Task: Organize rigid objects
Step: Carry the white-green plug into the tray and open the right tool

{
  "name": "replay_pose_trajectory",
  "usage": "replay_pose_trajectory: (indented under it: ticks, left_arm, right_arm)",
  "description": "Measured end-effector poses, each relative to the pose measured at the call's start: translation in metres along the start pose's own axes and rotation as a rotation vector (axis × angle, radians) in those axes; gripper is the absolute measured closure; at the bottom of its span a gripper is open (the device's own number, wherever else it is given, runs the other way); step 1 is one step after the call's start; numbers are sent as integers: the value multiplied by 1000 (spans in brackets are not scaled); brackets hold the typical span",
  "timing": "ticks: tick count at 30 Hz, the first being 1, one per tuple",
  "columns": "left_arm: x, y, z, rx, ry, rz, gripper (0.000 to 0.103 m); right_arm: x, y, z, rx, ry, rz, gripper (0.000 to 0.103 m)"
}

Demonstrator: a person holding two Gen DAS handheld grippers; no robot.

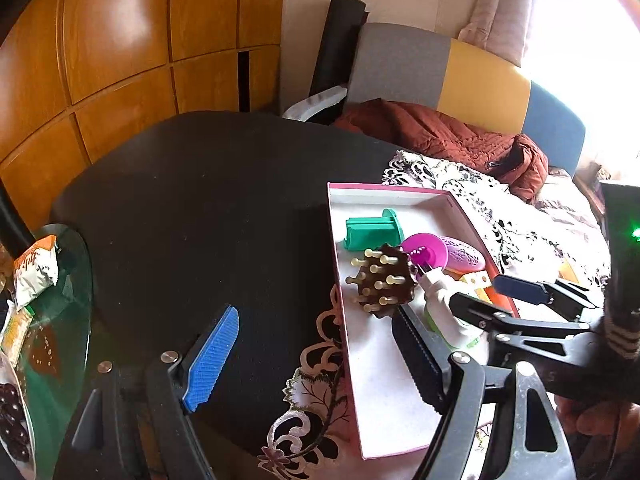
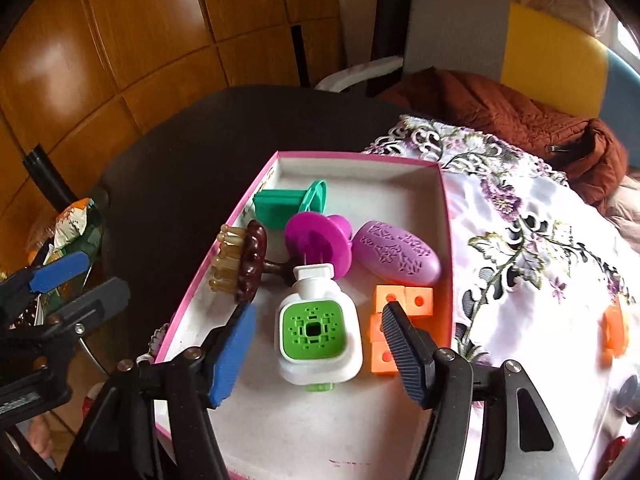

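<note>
Fingers (image 2: 234, 350) spread over white-green plug-in device (image 2: 316, 330), flat in pink box (image 2: 360, 160).

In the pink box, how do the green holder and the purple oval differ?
The green holder is teal, blocky and smooth, with a round end flange; the purple oval is lilac, rounded and covered in an embossed pattern. The holder lies near the box's far left wall, the oval toward its right side. Both are plastic pieces lying on the box floor, ungripped.
</note>
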State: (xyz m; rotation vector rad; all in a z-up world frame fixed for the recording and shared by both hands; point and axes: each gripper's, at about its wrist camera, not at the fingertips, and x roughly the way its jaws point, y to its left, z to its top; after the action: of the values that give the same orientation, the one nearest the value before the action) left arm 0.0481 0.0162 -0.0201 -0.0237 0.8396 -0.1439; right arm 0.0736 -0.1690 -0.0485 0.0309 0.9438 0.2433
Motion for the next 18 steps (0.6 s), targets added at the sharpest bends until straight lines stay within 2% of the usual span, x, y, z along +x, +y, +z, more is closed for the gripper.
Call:
replay_pose_trajectory:
  ticks: [9, 18]
  left_arm:
    - [-8, -12, -1, 36, -13, -4, 23]
    - [-15, -29, -2, 83, -19, -15, 23]
  right_arm:
    - [-39, -14, -5, 13, -84, -59, 25]
    - [-79, -48, -9, 61, -159, -126, 19]
